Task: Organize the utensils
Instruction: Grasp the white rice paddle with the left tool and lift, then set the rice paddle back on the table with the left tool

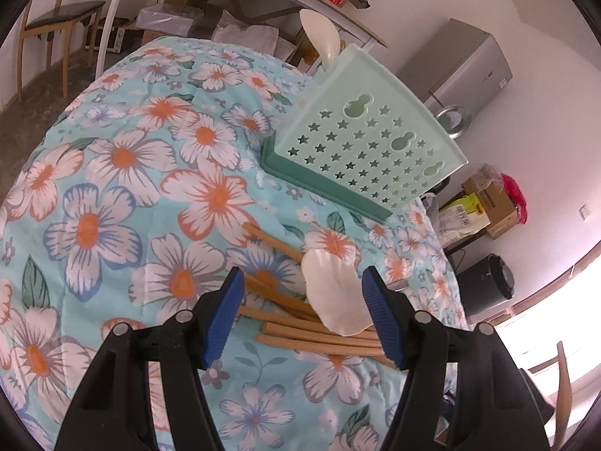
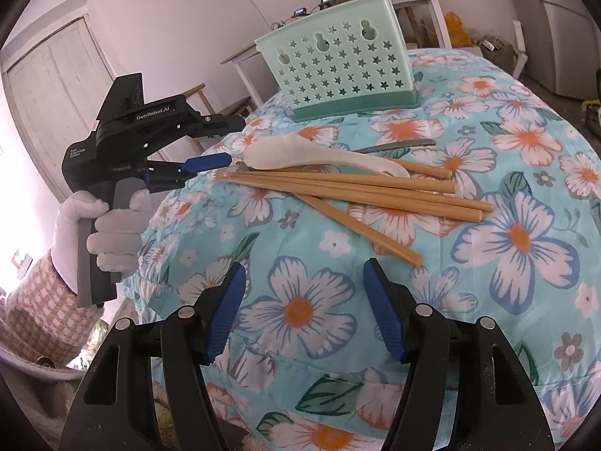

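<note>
A white ceramic spoon [image 1: 336, 295] lies on several wooden chopsticks [image 1: 323, 338] on the floral cloth. My left gripper [image 1: 306, 315] is open, its blue fingers on either side of the spoon's bowl, not closed on it. In the right wrist view the same spoon [image 2: 300, 156] and chopsticks [image 2: 360, 191] lie ahead, with the left gripper [image 2: 210, 143] at the spoon's bowl end. My right gripper [image 2: 304, 308] is open and empty above the cloth, short of the chopsticks. A mint green star-holed utensil basket [image 1: 368, 139] [image 2: 338, 64] stands behind, holding one white spoon [image 1: 319, 34].
The table is covered by a blue floral cloth [image 1: 124, 173] that falls off at the edges. A thin dark metal utensil [image 2: 398, 144] lies behind the chopsticks. Chairs, a white table and boxes stand around the room.
</note>
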Demonstrator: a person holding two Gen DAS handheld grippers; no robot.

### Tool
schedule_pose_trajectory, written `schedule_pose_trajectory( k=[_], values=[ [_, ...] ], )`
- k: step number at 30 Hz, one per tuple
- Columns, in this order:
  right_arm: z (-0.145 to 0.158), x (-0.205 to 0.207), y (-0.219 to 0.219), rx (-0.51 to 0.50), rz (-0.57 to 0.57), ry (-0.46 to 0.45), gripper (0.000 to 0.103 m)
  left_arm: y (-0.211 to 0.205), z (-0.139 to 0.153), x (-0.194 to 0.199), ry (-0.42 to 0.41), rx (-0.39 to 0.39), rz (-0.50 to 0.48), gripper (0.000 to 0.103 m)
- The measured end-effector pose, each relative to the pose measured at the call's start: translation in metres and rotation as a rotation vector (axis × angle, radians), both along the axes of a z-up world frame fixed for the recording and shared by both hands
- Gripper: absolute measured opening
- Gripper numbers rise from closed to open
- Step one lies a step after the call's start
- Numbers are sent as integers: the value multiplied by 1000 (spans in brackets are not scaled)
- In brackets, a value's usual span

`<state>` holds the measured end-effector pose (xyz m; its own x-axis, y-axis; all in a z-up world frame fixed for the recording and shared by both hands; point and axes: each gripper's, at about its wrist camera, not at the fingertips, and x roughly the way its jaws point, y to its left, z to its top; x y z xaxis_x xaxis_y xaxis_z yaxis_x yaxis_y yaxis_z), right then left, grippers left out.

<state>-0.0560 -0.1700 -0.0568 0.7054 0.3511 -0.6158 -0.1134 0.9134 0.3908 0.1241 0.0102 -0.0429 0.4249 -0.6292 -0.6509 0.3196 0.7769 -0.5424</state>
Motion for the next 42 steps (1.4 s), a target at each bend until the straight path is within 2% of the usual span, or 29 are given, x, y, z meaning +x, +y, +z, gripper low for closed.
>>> schedule_pose_trajectory(
  k=[3,6,12,15,18,22,26,34,39,42],
  values=[
    [0,0,0,2,-1,0,61,-1,1,2,-2,2,0,62],
    [1,0,0,1,0,0,61,-8,6,3,-32,37,-16,61],
    [1,1,1,5,0,-1,61,-31,15,12,-102,178,-39,53],
    [1,1,1,11,2,-1,61,-37,7,25,-63,235,-34,52],
    [1,0,0,13,6,-2,61,-34,-5,37,-3,222,-32,48],
    [2,-3,-1,12,9,-2,61,-27,-12,36,35,148,-60,29],
    [2,-3,-1,11,8,-1,61,-28,-13,25,32,157,-108,8],
    [2,-4,1,2,0,7,61,-28,-1,-11,4,176,-200,5],
    [2,-3,3,-3,-3,10,61,-27,3,-28,-25,230,-263,5],
    [2,-3,3,-4,-4,13,61,-26,6,-32,-43,241,-279,12]
  ],
)
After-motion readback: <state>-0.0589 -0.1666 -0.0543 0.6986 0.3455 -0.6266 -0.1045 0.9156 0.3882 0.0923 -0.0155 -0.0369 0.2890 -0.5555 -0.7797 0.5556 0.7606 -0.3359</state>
